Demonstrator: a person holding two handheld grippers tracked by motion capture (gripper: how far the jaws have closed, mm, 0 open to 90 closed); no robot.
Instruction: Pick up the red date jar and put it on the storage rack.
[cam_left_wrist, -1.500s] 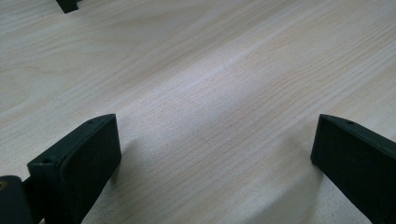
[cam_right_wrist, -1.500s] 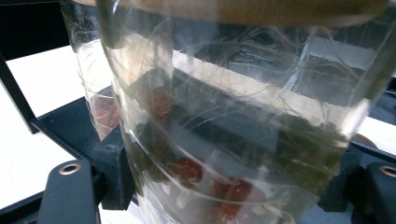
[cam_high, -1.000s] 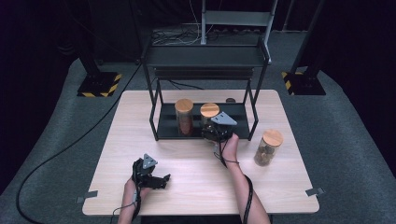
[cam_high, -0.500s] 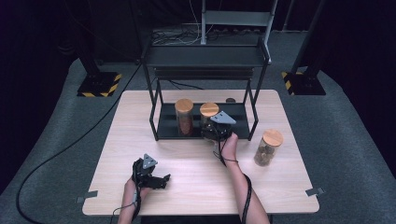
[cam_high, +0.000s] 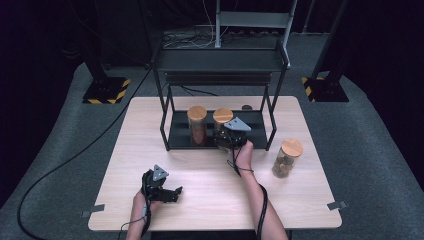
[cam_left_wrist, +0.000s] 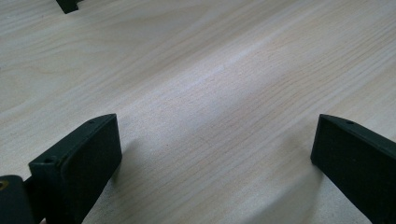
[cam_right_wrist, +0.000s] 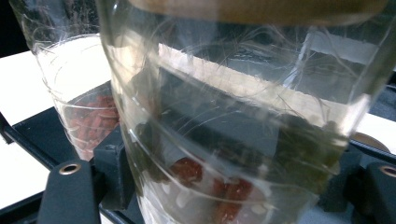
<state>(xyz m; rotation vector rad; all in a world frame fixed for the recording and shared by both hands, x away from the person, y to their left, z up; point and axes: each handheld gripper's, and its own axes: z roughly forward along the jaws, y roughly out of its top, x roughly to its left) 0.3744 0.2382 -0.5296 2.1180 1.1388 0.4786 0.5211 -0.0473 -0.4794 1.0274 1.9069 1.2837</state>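
Note:
A clear glass jar (cam_high: 223, 118) with a wooden lid stands on the lower shelf of the black rack (cam_high: 255, 131). My right gripper (cam_high: 223, 137) reaches into the shelf from the front and is shut on this jar. In the right gripper view the jar (cam_right_wrist: 233, 116) sits between the jaws, with a few red pieces at its bottom. A second lidded jar (cam_high: 197, 125), with red-brown contents, stands just left of it (cam_right_wrist: 84, 98). My left gripper (cam_high: 172, 192) rests low at the table's front left, open, with bare wood between its jaws (cam_left_wrist: 215, 158).
A third lidded jar (cam_high: 286, 157) with brown contents stands on the table right of the rack. The rack's upper shelf (cam_high: 220, 62) overhangs the lower one, and its legs flank the jars. A small dark round object (cam_high: 246, 107) lies behind the rack.

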